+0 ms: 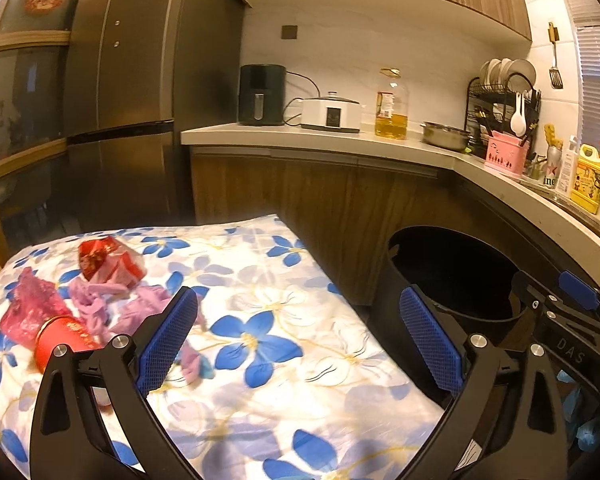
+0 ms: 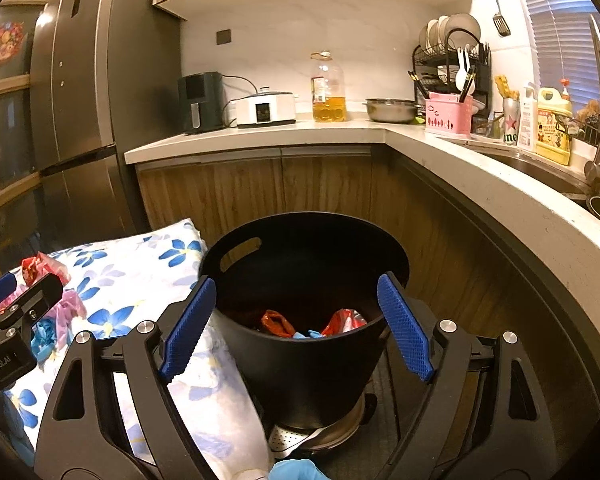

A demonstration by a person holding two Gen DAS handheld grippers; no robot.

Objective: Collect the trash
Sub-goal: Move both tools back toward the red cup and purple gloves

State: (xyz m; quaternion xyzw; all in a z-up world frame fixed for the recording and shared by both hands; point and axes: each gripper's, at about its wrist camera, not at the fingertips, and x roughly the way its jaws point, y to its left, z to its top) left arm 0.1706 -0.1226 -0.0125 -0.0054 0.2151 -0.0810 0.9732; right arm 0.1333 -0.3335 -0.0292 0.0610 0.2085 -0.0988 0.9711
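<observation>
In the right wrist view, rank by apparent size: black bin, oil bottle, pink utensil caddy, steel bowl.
1. black bin, though nearest the camera
2. oil bottle
3. steel bowl and pink utensil caddy: too alike to rank

Wrappers lie in the bin, right of the table bearing more trash.

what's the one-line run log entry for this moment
left gripper: open, empty, over floral cloth | right gripper: open, empty, over black bin | bin: wrappers inside | cloth: red cup, wrappers left
</observation>
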